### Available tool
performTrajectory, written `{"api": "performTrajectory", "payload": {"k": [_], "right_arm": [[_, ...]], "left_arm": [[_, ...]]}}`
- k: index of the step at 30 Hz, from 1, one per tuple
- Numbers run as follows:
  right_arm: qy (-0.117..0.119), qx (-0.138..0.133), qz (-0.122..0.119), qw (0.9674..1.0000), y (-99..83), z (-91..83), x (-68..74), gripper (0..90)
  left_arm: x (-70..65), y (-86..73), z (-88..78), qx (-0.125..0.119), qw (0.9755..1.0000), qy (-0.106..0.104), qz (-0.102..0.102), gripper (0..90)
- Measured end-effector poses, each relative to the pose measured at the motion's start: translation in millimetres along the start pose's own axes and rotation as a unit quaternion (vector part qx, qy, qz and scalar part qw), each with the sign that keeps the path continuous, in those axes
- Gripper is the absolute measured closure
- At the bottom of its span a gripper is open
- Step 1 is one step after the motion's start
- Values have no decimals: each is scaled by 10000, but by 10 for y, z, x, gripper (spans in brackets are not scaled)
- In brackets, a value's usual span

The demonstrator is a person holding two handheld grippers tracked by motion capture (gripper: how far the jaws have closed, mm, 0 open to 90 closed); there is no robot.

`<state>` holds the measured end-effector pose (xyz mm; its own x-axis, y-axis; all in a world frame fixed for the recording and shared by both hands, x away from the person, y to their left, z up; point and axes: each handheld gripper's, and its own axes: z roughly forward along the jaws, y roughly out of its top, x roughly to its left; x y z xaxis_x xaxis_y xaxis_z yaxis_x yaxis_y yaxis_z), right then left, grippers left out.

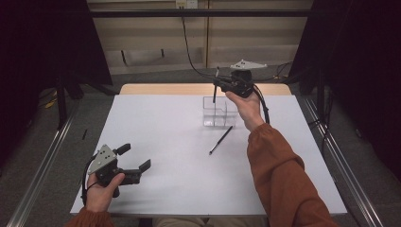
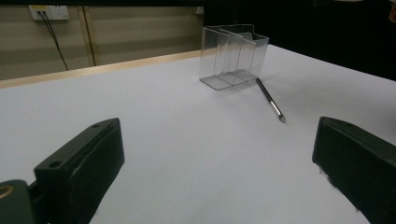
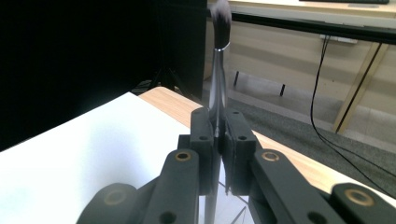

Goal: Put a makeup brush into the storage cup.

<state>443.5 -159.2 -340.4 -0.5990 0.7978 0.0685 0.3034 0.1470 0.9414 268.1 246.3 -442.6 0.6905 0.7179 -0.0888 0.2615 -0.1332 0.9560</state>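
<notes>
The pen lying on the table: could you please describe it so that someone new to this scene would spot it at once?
Start at the white table and find the clear plastic organizer near its far edge. Just in front of it, toward the person, lies a slim dark pen, flat and slanted. Unlike the brush clamped upright in the right gripper, it rests untouched on the tabletop.

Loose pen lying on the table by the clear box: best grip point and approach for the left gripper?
Judging by its pose, grip the pen mid-shaft, coming from above with jaws across its width. It lies flat and slim on the white table, angled, its far end near the clear box. The left gripper is open.
</notes>
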Motion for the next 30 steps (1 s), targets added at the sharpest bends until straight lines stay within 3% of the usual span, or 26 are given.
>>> {"api": "performTrajectory", "payload": {"k": [30], "right_arm": [[89, 251, 37, 9996, -217, 140, 21, 839]], "left_arm": [[10, -4, 2, 38, 10000, -5, 0, 26]]}}
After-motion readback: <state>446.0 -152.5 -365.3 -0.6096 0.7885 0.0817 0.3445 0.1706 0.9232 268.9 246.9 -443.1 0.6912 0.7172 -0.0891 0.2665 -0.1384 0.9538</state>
